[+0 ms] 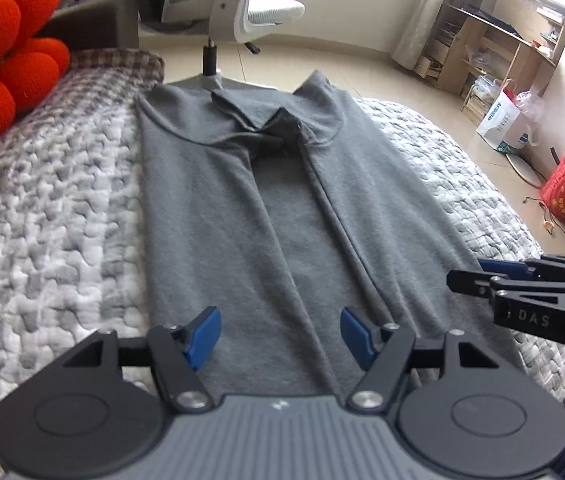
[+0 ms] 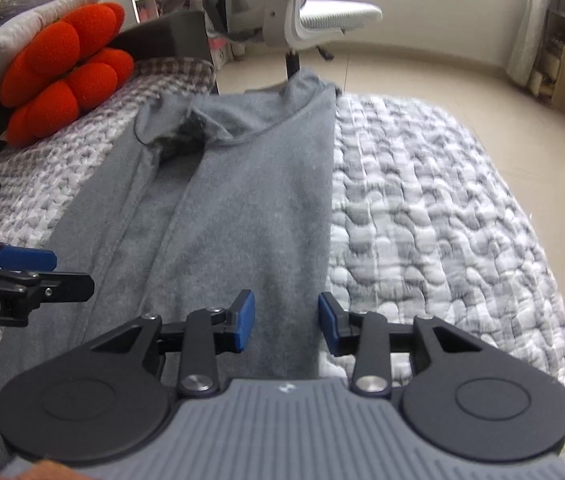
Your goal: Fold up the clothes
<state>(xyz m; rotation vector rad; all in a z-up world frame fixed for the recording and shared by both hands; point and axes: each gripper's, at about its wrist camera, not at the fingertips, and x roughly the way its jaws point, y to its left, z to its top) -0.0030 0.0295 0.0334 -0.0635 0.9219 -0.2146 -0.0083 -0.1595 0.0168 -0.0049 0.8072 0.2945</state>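
Quilted grey bedding covers the bed [image 1: 62,208], where we have the grey shirt [image 1: 218,216] lying lengthwise near its middle, both sides already turned inward so the sleeves meet along the centre, presumably to make a narrow strip ready for folding bottom to collar. Our left tool [image 1: 280,334] hovers over the near hem with its blue pads spread wide, gripping nothing. Our right tool [image 2: 286,322] sits above the shirt's right edge, its pads moderately apart and likewise empty. A red cushion [image 1: 6,68] rests beyond.
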